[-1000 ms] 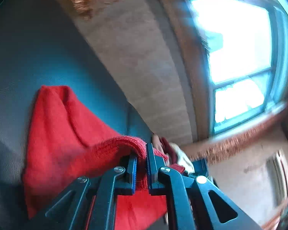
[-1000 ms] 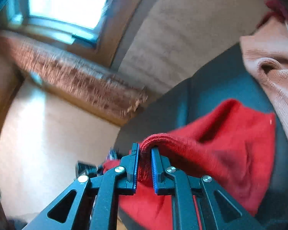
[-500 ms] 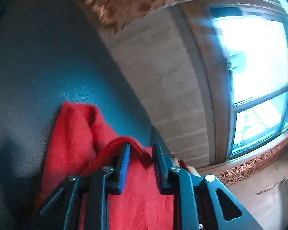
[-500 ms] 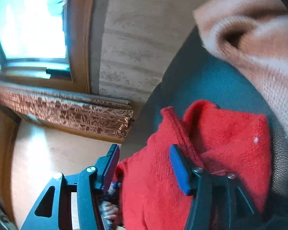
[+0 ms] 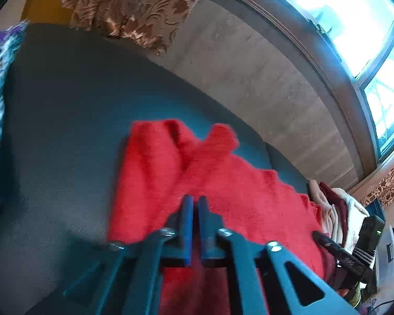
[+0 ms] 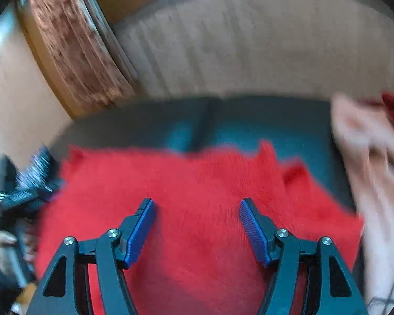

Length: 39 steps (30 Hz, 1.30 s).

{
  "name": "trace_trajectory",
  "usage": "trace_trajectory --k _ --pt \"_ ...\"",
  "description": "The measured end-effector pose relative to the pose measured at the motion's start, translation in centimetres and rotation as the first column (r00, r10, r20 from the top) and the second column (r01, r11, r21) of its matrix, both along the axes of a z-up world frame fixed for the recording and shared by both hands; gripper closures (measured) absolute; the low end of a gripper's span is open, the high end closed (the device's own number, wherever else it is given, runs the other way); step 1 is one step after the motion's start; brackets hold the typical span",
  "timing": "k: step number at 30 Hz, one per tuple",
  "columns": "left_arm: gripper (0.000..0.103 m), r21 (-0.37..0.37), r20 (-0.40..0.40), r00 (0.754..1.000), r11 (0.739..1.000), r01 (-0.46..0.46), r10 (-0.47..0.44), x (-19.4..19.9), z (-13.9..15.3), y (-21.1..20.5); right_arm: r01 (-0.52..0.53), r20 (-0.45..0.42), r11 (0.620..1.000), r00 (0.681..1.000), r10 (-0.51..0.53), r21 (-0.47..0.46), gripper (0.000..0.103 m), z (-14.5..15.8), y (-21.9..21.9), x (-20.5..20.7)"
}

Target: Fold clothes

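Sofa (image 5: 65, 136), dark teal, carries the work. Red knit (image 6: 197, 183) lies spread on the seat, its far edge rumpled into two peaks in the left view; pale clothes (image 6: 367, 157) heaped just beside it on the right. Right gripper (image 6: 197, 223) hangs over the knit, jaws wide, holding nothing. Left gripper (image 5: 193, 210) hangs over the knit's near part, jaws almost together with a thin gap; no cloth shows between them, though blur leaves this uncertain. Any further fold probably goes best with both grippers pinching matching corners at one edge, the rumpled edge flattened beforehand, and layers laid edge to edge.
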<state>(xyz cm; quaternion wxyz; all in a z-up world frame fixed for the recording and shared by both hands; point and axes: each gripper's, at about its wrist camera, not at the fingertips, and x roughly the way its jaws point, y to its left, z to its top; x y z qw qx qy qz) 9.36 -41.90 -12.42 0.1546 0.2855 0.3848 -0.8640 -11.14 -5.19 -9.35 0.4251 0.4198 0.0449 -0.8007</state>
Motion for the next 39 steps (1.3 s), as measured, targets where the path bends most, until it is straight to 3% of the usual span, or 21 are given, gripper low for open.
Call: trace_trajectory --k 1,5,10,11,12,14,16,18,21,24,28,32,37,39 --pt "0.102 0.018 -0.007 1.000 1.000 -0.005 0.005 0.7 -0.1 0.1 -0.006 0.001 1.000 1.000 0.006 -0.023 0.035 0.1 1.0 0.5" --pt "0.102 -0.059 0.025 1.000 0.998 0.020 -0.018 1.0 0.2 2.0 -0.017 0.037 0.998 0.999 0.019 -0.058 0.034 -0.5 3.6 2.3" --pt "0.101 -0.049 0.060 0.998 0.998 0.028 -0.025 1.1 0.8 1.8 -0.005 0.064 0.996 0.998 0.010 -0.087 0.030 -0.7 4.6 2.8" --pt "0.099 -0.066 0.077 0.997 0.997 0.032 -0.027 0.8 1.3 2.0 0.000 0.109 0.994 0.994 0.012 -0.109 0.030 -0.5 5.1 2.5" --pt "0.087 -0.100 0.093 0.995 0.994 0.044 -0.035 0.4 2.2 2.7 0.009 0.156 0.992 0.988 0.011 -0.129 0.030 -0.1 5.1 2.4" --pt "0.083 -0.157 0.093 0.993 0.984 0.084 -0.070 -0.1 3.8 4.3 0.030 0.249 0.971 0.968 0.031 -0.236 0.030 1.3 7.4 2.4" --pt "0.083 -0.205 0.060 0.989 0.968 0.141 -0.132 -0.3 5.4 6.6 0.016 0.250 0.959 0.966 0.058 -0.284 0.025 2.0 10.5 3.3" --pt "0.083 -0.228 0.036 0.979 0.952 0.204 -0.201 -1.7 6.5 8.9 -0.001 0.256 0.956 0.963 0.080 -0.293 0.011 2.4 13.9 4.5" --pt "0.082 -0.242 0.026 0.934 0.904 0.353 -0.357 -4.3 7.0 14.0 -0.037 0.312 0.970 0.943 0.113 -0.241 0.008 1.0 18.2 6.8" --pt "0.081 -0.253 0.045 0.864 0.831 0.496 -0.502 -6.3 6.7 19.3 -0.078 0.340 0.975 0.929 0.146 -0.208 0.007 -0.2 21.4 8.9" --pt "0.081 -0.287 0.109 0.784 0.736 0.613 -0.611 -8.6 5.9 25.0 -0.124 0.326 0.965 0.925 0.196 -0.229 0.002 -1.1 21.1 10.5" --pt "0.081 -0.293 0.138 0.755 0.702 0.650 -0.641 -9.4 5.2 26.6 -0.174 0.316 0.949 0.914 0.256 -0.264 0.000 -1.5 20.1 10.6" --pt "0.081 -0.278 0.187 0.735 0.683 0.676 -0.652 -9.7 3.4 26.6 -0.282 0.345 0.906 0.856 0.386 -0.316 0.000 -1.9 17.7 10.0" --pt "0.081 -0.285 0.162 0.726 0.672 0.683 -0.669 -9.3 2.8 26.2 -0.322 0.354 0.884 0.827 0.436 -0.338 0.000 -2.1 16.8 9.8"
